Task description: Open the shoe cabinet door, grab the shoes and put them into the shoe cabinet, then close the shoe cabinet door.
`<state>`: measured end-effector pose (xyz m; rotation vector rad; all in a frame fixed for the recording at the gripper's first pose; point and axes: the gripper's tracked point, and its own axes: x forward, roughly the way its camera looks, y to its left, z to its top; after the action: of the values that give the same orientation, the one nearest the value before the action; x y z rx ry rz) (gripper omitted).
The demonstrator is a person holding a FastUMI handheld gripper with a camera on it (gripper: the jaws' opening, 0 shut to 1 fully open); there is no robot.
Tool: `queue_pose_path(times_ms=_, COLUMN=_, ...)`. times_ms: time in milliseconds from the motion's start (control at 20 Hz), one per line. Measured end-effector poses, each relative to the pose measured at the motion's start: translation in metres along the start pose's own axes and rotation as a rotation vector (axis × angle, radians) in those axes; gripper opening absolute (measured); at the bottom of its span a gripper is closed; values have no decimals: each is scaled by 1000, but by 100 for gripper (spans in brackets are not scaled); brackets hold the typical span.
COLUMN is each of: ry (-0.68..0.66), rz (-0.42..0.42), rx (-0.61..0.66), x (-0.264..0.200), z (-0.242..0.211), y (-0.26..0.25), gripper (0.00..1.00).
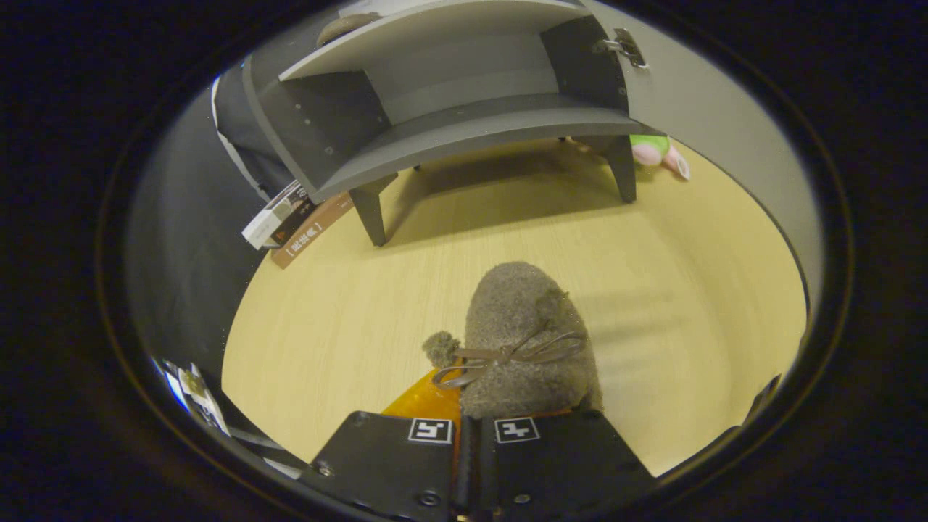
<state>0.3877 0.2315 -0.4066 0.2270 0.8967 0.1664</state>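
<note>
Fuzzy grey cloth shoe [525,341] with a thin glossy bow; matt grey board shoe cabinet [464,130]; smooth pale wood-grain floor [348,326]; matt black gripper [475,428] fingers.

Fuzzy grey-brown shoe [528,341] with a matching bow just ahead of the black gripper [475,435], dark grey shoe cabinet [464,127] beyond, pale yellow wood-grain floor [674,290], green-and-pink toy [656,152] beside the cabinet

No legible text; blurred characters on brown card [313,238] beside cabinet leg.
</note>
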Motion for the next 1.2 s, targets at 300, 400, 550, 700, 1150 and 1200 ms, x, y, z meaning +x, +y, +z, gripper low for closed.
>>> queue_pose_path(times_ms=300, ry=-152, rz=9, rx=-145, x=-78, z=58, y=31, gripper=7)
queue_pose_path(times_ms=400, ry=-225, rz=12, rx=-184, x=-109, z=89, y=48, gripper=7)
queue_pose_path(times_ms=550, ry=-340, rz=4, rx=-214, x=-139, z=137, y=70, gripper=7)
queue_pose_path(times_ms=700, ry=-460, rz=-24, rx=-237, x=-170, z=194, y=80, gripper=7)
queue_pose_path(times_ms=1150, ry=-649, rz=-61, rx=-241, x=-175, z=382, y=111, gripper=7)
queue_pose_path(times_ms=1200, ry=-657, rz=-69, rx=-235, x=-170, z=397, y=113, gripper=7)
